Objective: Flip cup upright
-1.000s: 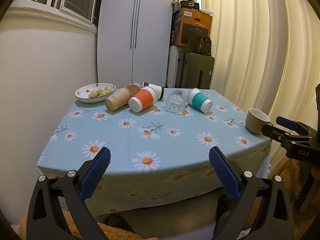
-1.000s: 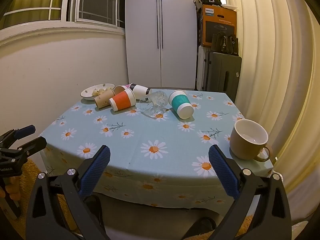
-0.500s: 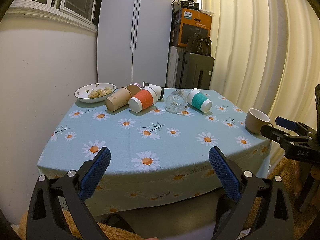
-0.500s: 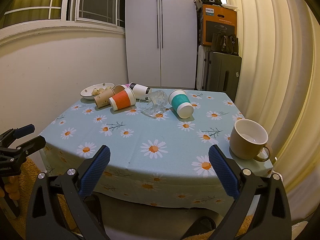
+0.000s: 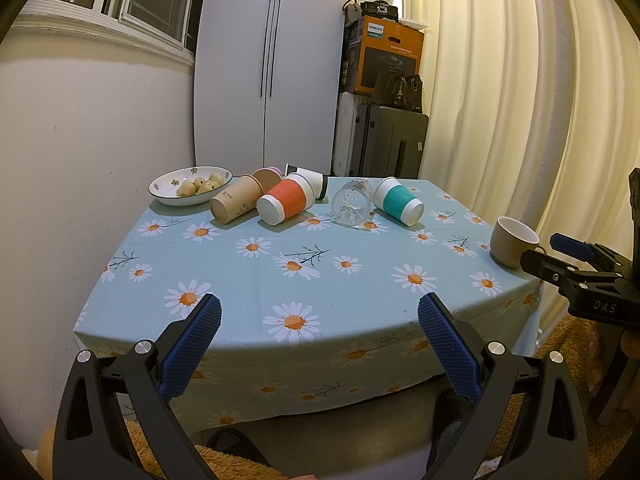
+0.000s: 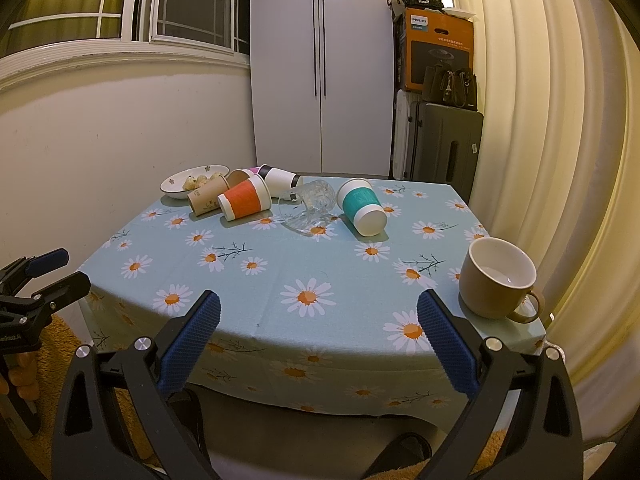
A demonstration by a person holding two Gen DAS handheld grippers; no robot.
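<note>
Only the tan ceramic mug (image 6: 497, 283) stands upright; the teal-sleeved paper cup (image 6: 362, 206) and its neighbours lie toppled on the surface (image 6: 304, 264), while the left gripper (image 5: 319, 346) and right gripper (image 6: 319, 344) hover spread wide, grasping nothing.

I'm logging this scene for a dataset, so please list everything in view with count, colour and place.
Paper cups: about six, brown, orange, teal, white, pink; lying tipped at the far side.
Glass mug: one, clear; on its side among them.
Mug: one, tan; upright, near right corner.
Bowl: one, white; far left, holding snacks.
Table: one, blue daisy cloth.
Wardrobe: one, white; behind.
Suitcase: one, dark; right of wardrobe.
Left gripper: open.
Right gripper: open.
</note>
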